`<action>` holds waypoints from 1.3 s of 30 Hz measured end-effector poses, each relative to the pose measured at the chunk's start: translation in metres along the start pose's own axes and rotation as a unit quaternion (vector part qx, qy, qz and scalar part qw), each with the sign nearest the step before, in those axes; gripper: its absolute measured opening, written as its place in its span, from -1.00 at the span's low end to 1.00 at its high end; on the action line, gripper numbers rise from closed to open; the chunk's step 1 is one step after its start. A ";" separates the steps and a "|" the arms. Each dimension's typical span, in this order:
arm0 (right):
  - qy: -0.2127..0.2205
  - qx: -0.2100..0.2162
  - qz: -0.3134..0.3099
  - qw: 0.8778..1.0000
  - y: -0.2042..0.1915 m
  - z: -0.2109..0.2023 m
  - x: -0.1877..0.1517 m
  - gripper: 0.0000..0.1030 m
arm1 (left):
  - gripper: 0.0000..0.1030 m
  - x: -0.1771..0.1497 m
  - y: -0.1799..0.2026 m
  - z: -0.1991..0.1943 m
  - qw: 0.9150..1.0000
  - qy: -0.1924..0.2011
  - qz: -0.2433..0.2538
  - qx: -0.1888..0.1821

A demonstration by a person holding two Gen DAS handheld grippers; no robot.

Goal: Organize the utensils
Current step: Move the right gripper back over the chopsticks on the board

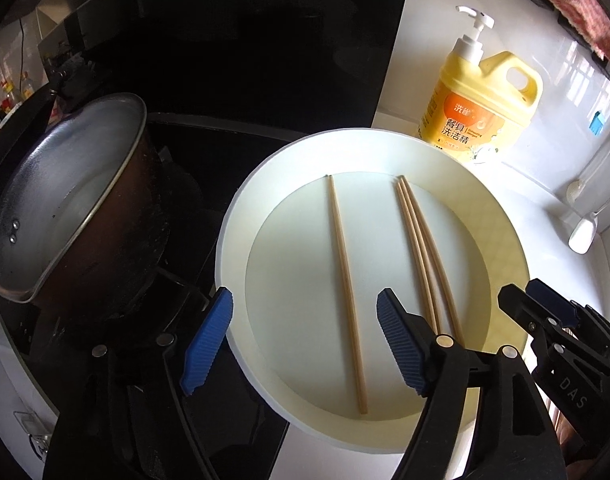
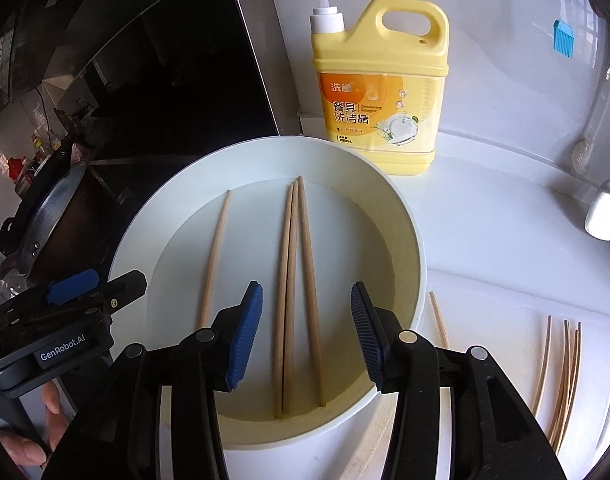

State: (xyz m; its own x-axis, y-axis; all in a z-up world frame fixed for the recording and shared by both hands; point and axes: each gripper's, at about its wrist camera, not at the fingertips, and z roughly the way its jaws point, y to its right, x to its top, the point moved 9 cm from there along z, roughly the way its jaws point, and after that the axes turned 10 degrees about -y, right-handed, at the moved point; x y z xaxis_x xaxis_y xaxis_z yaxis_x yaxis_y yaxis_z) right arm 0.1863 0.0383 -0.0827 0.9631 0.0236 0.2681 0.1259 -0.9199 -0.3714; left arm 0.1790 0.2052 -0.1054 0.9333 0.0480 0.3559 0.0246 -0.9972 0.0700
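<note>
Behind the basin, "Dishwashing detergent" jug; both grippers, left and right, agape, empty.

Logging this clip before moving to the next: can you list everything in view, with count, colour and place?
basin: one, white, on the counter, centre.
chopsticks in basin: four, tan; one lies apart at left, three together.
loose chopsticks: several, tan, on the counter right of the basin.
detergent bottle: one, yellow with white pump, behind the basin.
pot: one, dark with metal inside, on the stove, left.
spoon: one, pale, far right.
brush: one, blue bristles, on the wall.
left gripper: open, over the basin.
right gripper: open, over the basin.
</note>
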 end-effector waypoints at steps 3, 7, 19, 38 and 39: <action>0.001 0.000 0.003 1.000 0.006 -0.007 -0.007 -0.03 | 0.54 -0.005 0.003 -0.006 1.000 0.003 -0.001 0.001; 0.006 0.000 0.010 1.000 0.016 -0.020 -0.016 0.04 | 0.57 -0.012 0.012 -0.012 1.000 0.003 0.002 0.004; 0.034 -0.020 0.017 0.999 0.061 -0.067 -0.059 0.13 | 0.69 -0.036 0.068 -0.035 0.999 0.017 0.031 -0.008; 0.016 -0.097 0.151 0.984 0.242 -0.094 -0.180 0.13 | 0.72 -0.110 0.235 -0.028 0.986 0.013 0.147 -0.082; 0.017 -0.099 0.151 0.983 0.247 -0.093 -0.184 0.13 | 0.72 -0.114 0.240 -0.023 0.985 0.011 0.149 -0.081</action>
State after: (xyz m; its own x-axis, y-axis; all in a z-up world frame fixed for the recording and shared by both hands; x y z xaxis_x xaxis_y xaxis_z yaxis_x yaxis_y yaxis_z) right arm 0.0185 -0.2299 -0.1417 0.9406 -0.2726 0.2024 -0.2169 -0.9410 -0.2597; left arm 0.0702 -0.0383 -0.1072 0.8826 -0.2421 0.4030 -0.3083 -0.9452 0.1073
